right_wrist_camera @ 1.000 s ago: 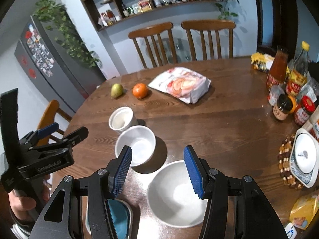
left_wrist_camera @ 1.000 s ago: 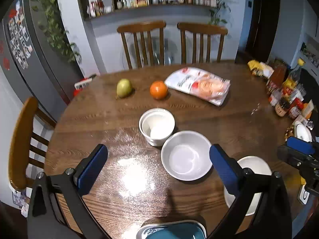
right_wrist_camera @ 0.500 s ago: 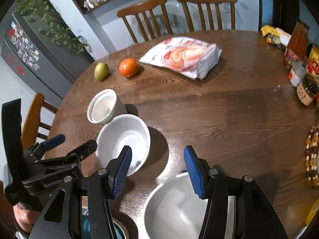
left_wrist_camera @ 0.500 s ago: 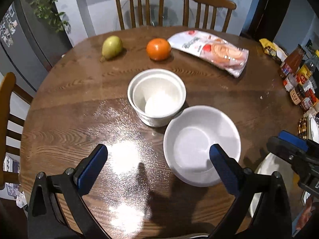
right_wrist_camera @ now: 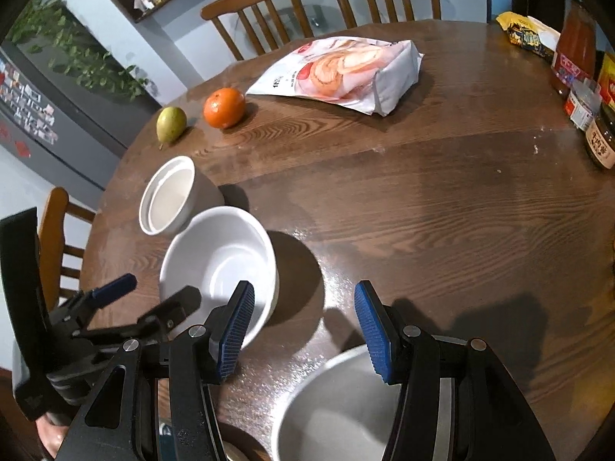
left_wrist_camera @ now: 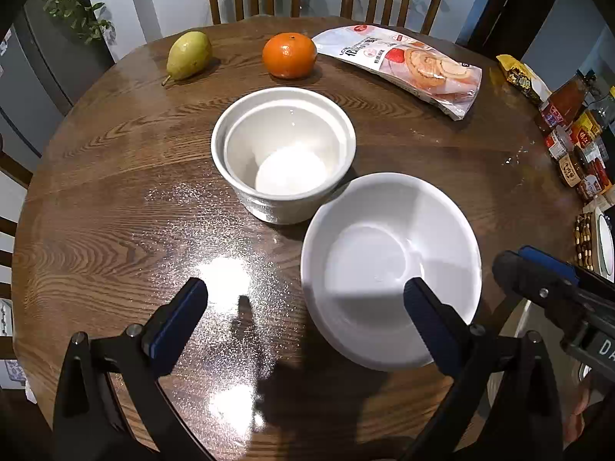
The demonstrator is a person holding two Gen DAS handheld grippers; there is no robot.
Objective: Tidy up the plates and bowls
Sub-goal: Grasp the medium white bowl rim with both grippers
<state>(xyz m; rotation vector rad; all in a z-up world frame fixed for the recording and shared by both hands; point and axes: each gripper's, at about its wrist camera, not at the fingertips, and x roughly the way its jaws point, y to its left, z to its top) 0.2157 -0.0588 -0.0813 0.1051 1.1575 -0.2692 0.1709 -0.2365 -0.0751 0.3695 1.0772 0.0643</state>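
On the round wooden table a deep white bowl holds a smaller one nested inside. A wide white bowl sits just in front of it, touching. My left gripper hovers open low over the table, its right finger above the wide bowl's near rim. In the right wrist view the wide bowl lies left of my right gripper, which is open with only table between its fingers. A larger pale bowl sits under its right finger. The left gripper shows at the left.
A pear, an orange and a snack bag lie at the far side. Jars and bottles crowd the right edge. A small plate on a beaded mat sits at the right. Wooden chairs ring the table.
Both grippers have sunk toward the table and tipped downward, so the bowls fill more of each view. The teal item at the bottom has left the left wrist view. Jaw widths are unchanged.
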